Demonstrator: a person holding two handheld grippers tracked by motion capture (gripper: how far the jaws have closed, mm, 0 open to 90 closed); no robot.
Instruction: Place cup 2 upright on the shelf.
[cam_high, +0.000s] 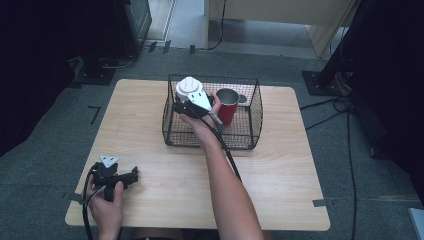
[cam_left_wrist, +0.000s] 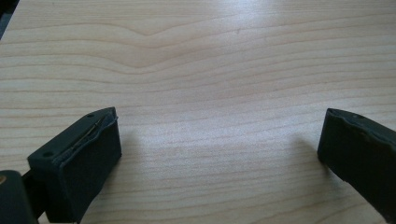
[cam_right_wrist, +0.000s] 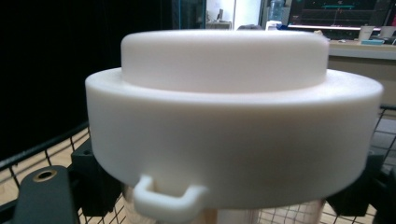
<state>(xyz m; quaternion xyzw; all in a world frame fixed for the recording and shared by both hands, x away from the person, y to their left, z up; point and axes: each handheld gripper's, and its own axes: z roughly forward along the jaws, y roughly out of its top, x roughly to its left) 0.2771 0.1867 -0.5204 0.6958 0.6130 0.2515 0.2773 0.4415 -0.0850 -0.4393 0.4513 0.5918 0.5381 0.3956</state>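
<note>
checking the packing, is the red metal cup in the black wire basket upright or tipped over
Upright. In the high view the red metal cup stands inside the black wire basket with its round open mouth facing up, beside the white-lidded jar.

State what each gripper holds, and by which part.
Right gripper: white-lidded container, gripped just below its lid, over the wire basket. Left gripper: nothing.

Clear bottle with white stepped lid (cam_high: 189, 87), lid (cam_right_wrist: 233, 116) on, upright, at the wire basket's (cam_high: 250, 135) left rear corner.
</note>
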